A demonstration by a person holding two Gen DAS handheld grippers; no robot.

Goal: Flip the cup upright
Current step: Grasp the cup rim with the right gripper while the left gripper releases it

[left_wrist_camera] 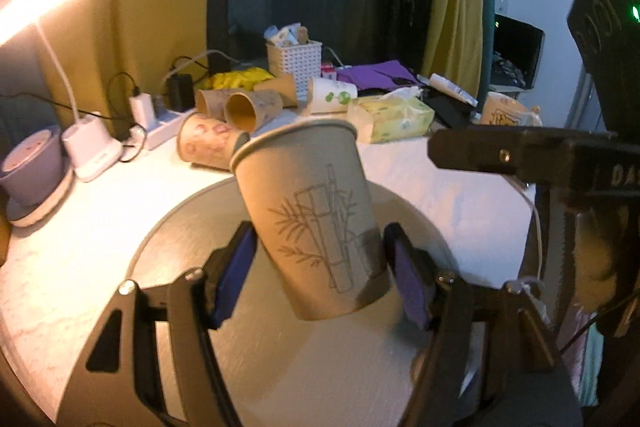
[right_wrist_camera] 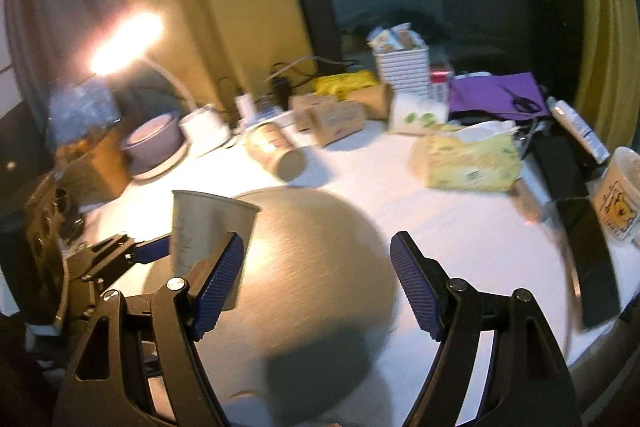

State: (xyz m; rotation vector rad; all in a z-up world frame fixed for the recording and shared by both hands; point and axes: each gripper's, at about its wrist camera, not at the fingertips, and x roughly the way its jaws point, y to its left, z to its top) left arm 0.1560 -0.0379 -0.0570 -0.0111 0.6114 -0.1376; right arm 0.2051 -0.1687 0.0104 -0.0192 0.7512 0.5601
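A: Two grippers are in view. Where is the cup against them?

B: The paper cup (left_wrist_camera: 312,219) with the bamboo drawing sits between the blue pads of the left gripper (left_wrist_camera: 320,267), mouth up and leaning a little, above the round grey mat (left_wrist_camera: 192,227). The left pad presses its lower side; the right pad looks to be against it too, though blur makes that contact hard to tell.

A: And from the right wrist view?

B: There the same cup (right_wrist_camera: 204,227) shows at the left, rim on top, with a blue-padded finger of the left gripper (right_wrist_camera: 154,247) reaching to its side. The right gripper (right_wrist_camera: 316,287) stands wide, nothing between its pads, and the cup is just beyond its left finger (right_wrist_camera: 218,279), partly hidden by it.

A: What lies behind?

B: Several cups lying on their sides (left_wrist_camera: 240,111), a tissue pack (left_wrist_camera: 394,117) and a white basket (left_wrist_camera: 296,61) at the table's far edge.
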